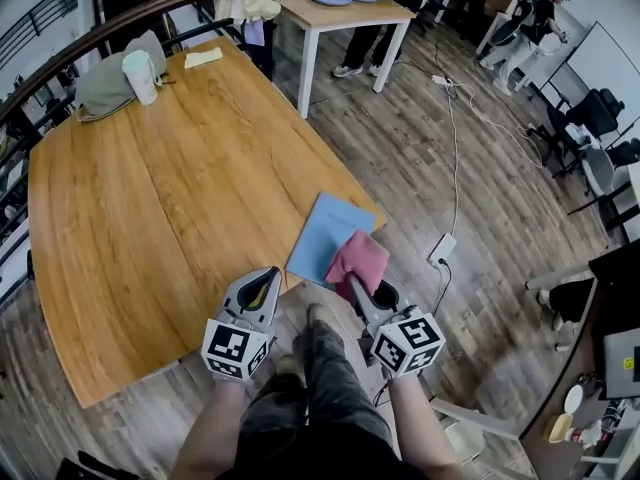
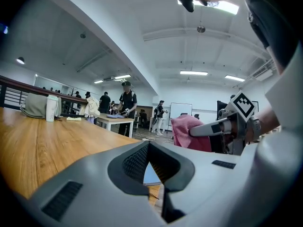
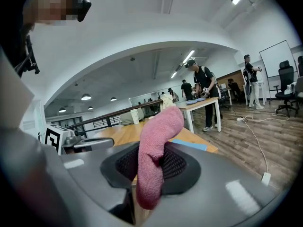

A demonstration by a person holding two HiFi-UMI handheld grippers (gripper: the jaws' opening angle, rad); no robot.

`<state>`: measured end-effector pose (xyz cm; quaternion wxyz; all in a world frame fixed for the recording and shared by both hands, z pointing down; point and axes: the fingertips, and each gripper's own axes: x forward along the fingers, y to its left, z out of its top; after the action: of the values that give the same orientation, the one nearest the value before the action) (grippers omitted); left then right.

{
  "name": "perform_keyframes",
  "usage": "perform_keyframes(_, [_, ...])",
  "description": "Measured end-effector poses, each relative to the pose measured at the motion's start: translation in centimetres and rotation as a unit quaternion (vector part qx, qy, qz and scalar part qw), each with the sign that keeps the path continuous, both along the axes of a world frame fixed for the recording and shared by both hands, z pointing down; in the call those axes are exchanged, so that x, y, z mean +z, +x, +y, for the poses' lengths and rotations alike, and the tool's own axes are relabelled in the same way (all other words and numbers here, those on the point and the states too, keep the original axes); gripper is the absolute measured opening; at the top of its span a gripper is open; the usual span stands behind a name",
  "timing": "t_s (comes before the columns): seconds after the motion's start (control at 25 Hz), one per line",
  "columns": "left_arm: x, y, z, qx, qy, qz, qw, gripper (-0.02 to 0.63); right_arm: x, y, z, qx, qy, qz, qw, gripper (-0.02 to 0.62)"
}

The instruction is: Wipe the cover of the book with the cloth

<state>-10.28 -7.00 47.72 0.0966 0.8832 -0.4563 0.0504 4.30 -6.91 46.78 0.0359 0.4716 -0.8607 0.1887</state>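
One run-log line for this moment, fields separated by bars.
right gripper: shut on pink cloth | left gripper: shut, empty | blue book: flat on table corner | cloth over book's edge, contact unclear

Nothing I can actually read here, folks. Closest thing is the black-and-white square patterns on my left marker cube and right marker cube, bottom middle of the head view. They're just code squares, no letters or numbers.

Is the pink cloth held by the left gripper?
No, the pink cloth is clamped between the jaws of the right gripper, while the left gripper is shut on nothing.
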Motion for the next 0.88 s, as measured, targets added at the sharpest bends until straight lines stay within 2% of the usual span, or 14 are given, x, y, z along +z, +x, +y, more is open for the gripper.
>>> perform_keyframes(0.52, [0.5,-1.2,-6.1,-0.024,-0.014,-0.014,0.9995,-0.003,3.4,-2.6,-11.1,-0.028,-0.100,0.010,0.995,0.098])
perform_keyframes(0.88, [1.7,-2.2,-10.1,-0.054,-0.030,-0.026,0.9978,-0.003,8.4,-4.5,-15.9,-0.056,-0.230,0.048,0.970,0.097])
